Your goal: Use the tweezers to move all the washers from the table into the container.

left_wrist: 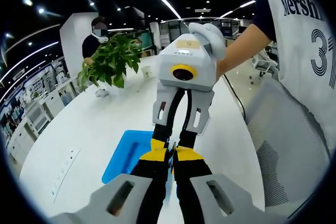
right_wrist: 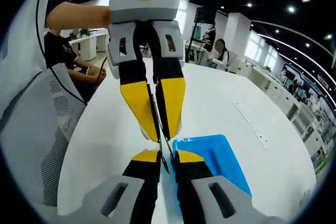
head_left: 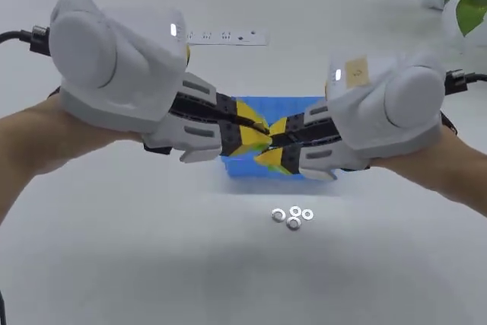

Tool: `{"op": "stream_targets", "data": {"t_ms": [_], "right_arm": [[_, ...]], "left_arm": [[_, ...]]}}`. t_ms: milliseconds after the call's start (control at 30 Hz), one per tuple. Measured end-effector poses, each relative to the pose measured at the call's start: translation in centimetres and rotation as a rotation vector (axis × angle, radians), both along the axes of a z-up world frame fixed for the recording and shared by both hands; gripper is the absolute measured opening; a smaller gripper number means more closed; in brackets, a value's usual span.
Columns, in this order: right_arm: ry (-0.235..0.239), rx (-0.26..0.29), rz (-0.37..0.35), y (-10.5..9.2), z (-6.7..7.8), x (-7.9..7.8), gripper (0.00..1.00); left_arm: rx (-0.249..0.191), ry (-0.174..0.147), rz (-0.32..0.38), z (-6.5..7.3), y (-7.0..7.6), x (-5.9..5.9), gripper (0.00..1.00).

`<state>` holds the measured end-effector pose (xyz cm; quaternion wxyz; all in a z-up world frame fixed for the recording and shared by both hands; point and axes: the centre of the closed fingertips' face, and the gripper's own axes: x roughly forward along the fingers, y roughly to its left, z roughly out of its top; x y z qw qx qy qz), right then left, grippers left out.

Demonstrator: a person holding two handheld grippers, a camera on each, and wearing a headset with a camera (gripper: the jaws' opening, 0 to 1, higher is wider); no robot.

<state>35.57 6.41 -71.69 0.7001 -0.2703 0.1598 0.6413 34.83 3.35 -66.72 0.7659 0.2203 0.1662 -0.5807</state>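
My left gripper [head_left: 257, 135] and right gripper [head_left: 275, 150], tip to tip, both clench the tweezers [right_wrist: 159, 124] over the blue container [head_left: 293, 104]; washers [head_left: 293, 216] lie on the counter [head_left: 152, 264], nearer me.

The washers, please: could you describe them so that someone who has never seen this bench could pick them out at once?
On the white table, find the blue container lying flat in front of the person. Just nearer the person than it lies a tight cluster of washers: tiny shiny metal rings, unlike the broad blue container and the long white strip farther back.
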Motion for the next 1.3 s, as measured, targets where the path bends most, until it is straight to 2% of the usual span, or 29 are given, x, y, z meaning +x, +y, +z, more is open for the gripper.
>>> {"op": "stream_targets", "data": {"t_ms": [400,700,833,1100,1300], "right_arm": [[0.028,0.002,-0.020,-0.6,-0.9,-2.9,0.12],[0.052,-0.006,-0.023,-1.1,-2.1,-4.5,0.12],[0.079,-0.004,-0.035,-1.3,-2.7,-4.8,0.12],[0.121,-0.012,-0.069,-1.9,-4.0,-4.3,0.12],[0.133,-0.016,-0.082,-1.7,-4.9,-4.1,0.12]], "left_arm": [[0.002,0.036,-0.028,-1.0,-0.3,-3.0,0.07],[0.000,0.067,-0.028,-2.3,-0.7,-4.4,0.07],[0.011,0.081,-0.036,-2.7,-1.0,-4.7,0.07],[0.004,0.107,-0.026,-3.9,-1.4,-4.1,0.07],[0.024,0.123,-0.034,-4.8,-1.4,-4.1,0.07]]}}
